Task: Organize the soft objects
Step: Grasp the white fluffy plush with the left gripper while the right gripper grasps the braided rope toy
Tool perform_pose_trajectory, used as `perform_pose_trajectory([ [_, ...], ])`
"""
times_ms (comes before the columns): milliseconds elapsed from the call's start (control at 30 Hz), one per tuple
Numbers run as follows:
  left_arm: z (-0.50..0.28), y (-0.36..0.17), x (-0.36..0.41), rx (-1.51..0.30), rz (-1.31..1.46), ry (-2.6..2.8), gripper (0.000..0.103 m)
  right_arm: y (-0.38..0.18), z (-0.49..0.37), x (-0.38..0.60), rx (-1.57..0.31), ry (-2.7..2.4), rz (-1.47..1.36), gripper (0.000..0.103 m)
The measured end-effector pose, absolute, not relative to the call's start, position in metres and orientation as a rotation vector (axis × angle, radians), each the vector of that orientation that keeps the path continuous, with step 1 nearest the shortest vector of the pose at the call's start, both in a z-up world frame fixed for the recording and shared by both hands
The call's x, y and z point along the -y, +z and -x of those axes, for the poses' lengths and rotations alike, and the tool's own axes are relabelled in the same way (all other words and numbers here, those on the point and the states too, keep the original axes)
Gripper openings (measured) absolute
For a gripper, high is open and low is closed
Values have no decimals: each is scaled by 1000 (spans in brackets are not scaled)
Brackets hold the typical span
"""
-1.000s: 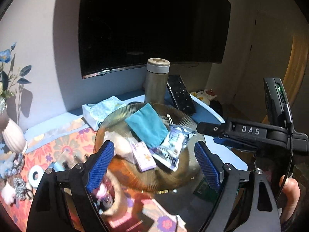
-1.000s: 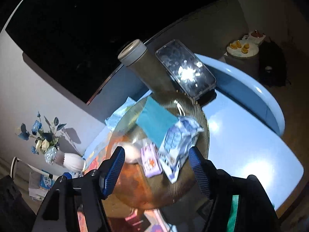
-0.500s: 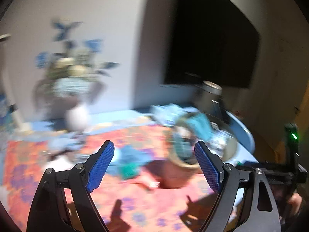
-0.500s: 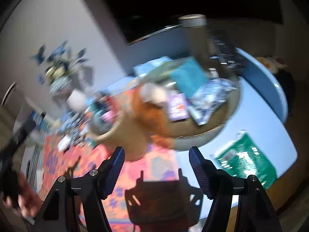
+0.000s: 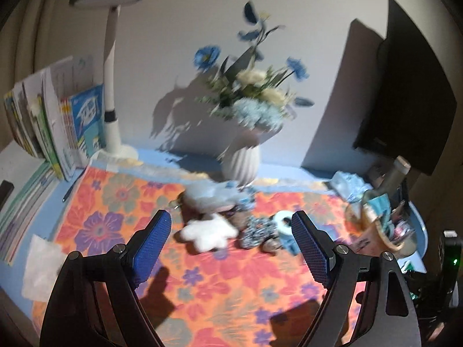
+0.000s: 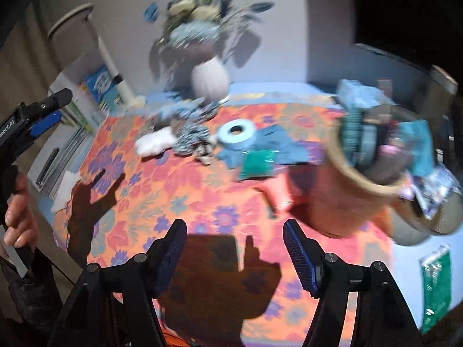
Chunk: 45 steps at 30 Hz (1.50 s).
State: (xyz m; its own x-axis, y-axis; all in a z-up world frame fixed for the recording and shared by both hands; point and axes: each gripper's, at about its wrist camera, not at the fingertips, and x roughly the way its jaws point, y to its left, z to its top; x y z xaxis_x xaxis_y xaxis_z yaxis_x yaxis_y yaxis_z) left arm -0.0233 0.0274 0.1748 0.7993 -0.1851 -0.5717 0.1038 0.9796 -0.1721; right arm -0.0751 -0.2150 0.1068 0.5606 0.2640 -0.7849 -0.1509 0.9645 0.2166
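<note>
Right wrist: basket (image 6: pixel 367 190) contents blurred | left fingers (image 5: pixel 152 248) wide, empty | right fingers (image 6: pixel 298 256) wide, empty

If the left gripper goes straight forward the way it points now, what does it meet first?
Probably the white fluffy toy, which lies on the flowered cloth between the open fingers of the left gripper. Nothing shows nearer in that line, though blur leaves depth uncertain.

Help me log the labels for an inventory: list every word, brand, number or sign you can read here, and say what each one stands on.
"Robot.AI": on the body of the left tongs, in the right wrist view, running into the picture's edge.
Blue book cover: large printed characters, too blurred to read.
Green packet: pale print, too small to read.
Nothing else is legible.
</note>
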Motion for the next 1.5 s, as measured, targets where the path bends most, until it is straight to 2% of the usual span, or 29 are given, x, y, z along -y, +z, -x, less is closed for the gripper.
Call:
perform_pose_trajectory([
  [300, -26, 96, -30, -780, 47, -181, 84, 61, 31, 181, -1007, 331, -281, 67],
  [467, -52, 68, -25, -826, 9, -206, 84, 61, 14, 179, -977, 307, -297, 67],
  [833, -97, 39, -29, -840, 38, -214, 83, 74, -58, 158, -922, 317, -224, 65],
  [1100, -105, 20, -28, -877, 46, -243, 83, 61, -102, 146, -942, 314, -202, 65],
  [1267, -104, 21, -28, -871, 58, -260, 82, 49, -115, 128, -964, 283, -119, 56],
  [1333, -104, 20, -26, -878, 51, -268, 71, 46, -114, 122, -951, 264, -71, 46],
  [1367, -104, 20, -26, -878, 46, -263, 71, 47, -112, 119, -936, 252, -35, 42],
  [1400, -104, 20, -25, -875, 45, -262, 65, 47, -110, 116, -927, 244, -6, 28],
  [1433, -102, 22, -25, -865, 44, -267, 60, 47, -109, 114, -923, 237, 12, 20],
  [1500, -98, 26, -27, -838, 47, -267, 50, 49, -105, 115, -905, 223, 24, 12],
])
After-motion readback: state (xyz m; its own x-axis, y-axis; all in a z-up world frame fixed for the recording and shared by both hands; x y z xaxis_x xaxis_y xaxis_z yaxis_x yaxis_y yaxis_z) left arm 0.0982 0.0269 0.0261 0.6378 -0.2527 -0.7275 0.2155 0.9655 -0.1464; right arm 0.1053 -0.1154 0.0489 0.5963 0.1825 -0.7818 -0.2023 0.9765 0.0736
